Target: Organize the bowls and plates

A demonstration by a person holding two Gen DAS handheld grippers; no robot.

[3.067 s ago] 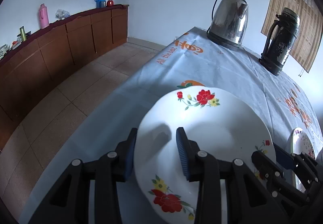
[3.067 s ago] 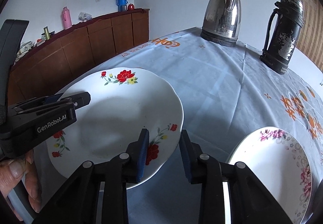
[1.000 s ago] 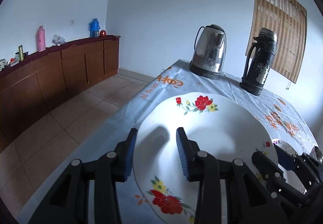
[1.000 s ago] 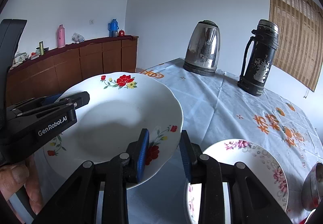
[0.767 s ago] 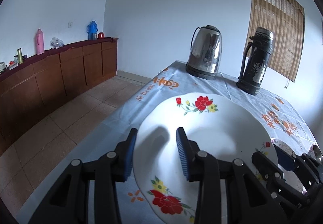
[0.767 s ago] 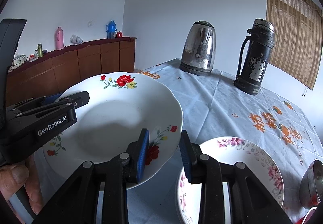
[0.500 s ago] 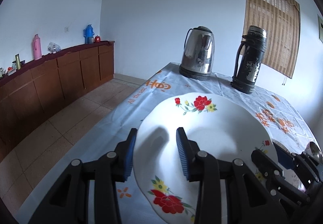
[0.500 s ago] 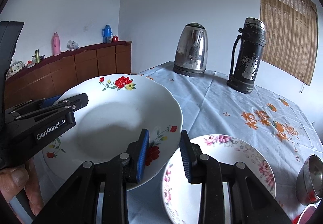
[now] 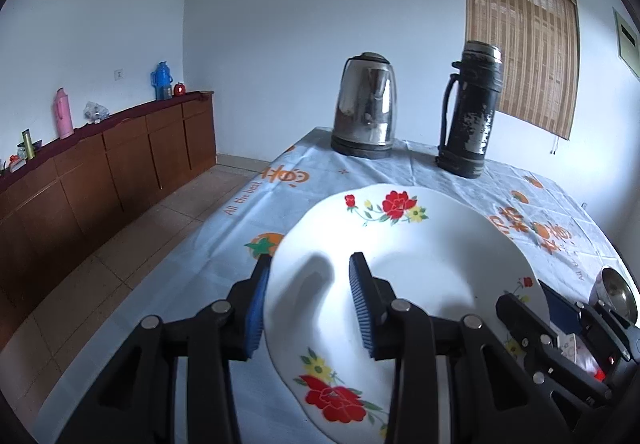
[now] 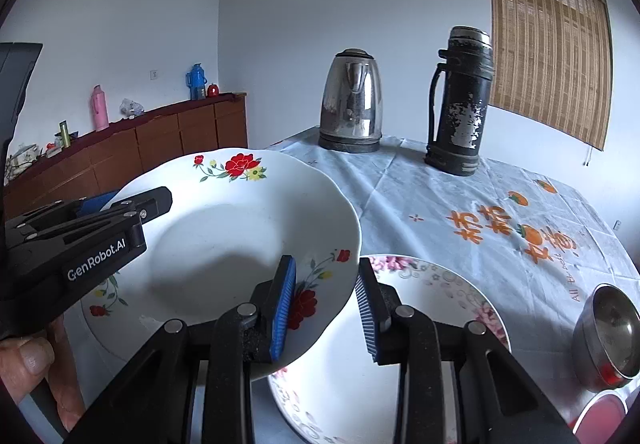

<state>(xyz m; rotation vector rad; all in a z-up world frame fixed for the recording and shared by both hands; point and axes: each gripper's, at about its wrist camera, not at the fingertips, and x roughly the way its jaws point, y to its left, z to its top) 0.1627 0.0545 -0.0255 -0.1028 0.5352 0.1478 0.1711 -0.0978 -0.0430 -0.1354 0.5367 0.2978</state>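
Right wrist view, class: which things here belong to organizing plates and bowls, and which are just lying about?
Part of the job:
red-flowered plate, gripped by left gripper and right gripper
pink-flowered plate
metal bowl

Just lying about:
kettle
black flask
pink thermos
blue thermos

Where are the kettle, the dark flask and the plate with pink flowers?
kettle (image 10: pixel 351 104), right wrist view, on its shiny steel body.
dark flask (image 10: pixel 460 112), right wrist view, on its scuffed body.
plate with pink flowers (image 10: pixel 440 296), right wrist view, on its bare white middle.
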